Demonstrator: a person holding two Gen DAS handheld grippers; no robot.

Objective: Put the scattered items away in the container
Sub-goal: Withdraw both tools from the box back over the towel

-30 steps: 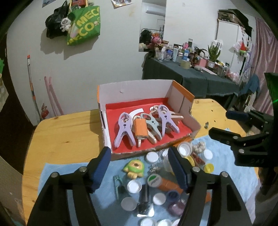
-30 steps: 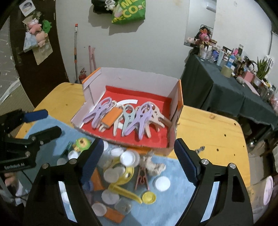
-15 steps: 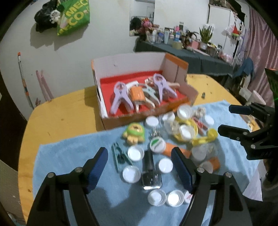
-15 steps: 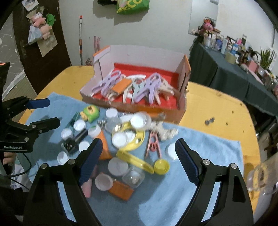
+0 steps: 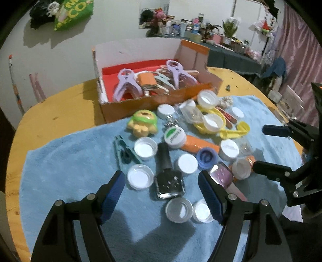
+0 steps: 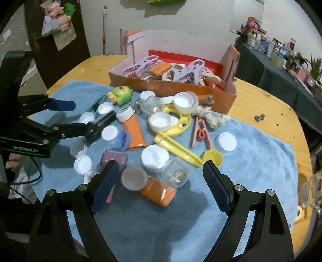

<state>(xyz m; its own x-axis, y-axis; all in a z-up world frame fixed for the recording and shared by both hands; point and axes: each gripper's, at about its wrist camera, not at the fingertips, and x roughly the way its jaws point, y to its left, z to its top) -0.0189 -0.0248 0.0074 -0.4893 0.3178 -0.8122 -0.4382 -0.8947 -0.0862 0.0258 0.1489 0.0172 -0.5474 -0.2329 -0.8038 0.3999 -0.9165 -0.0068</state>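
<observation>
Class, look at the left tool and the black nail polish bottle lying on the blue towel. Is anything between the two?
Nothing visible. The left tool stands open over the black nail polish bottle. White caps crowd its sides, but none covers it.

A round, yellow wooden desk (image 5: pixel 60 112) carries a pale blue fluffy towel (image 5: pixel 66 161). Behind it stands a white wall (image 5: pixel 120 26), where a green printed bag (image 5: pixel 70 10) hangs. To the right, a dark green cloth-covered side table (image 6: pixel 271 70) is crowded with bottles and potted plants (image 5: pixel 229 24). Pink curtains (image 5: pixel 297 46) hang at far right.
</observation>
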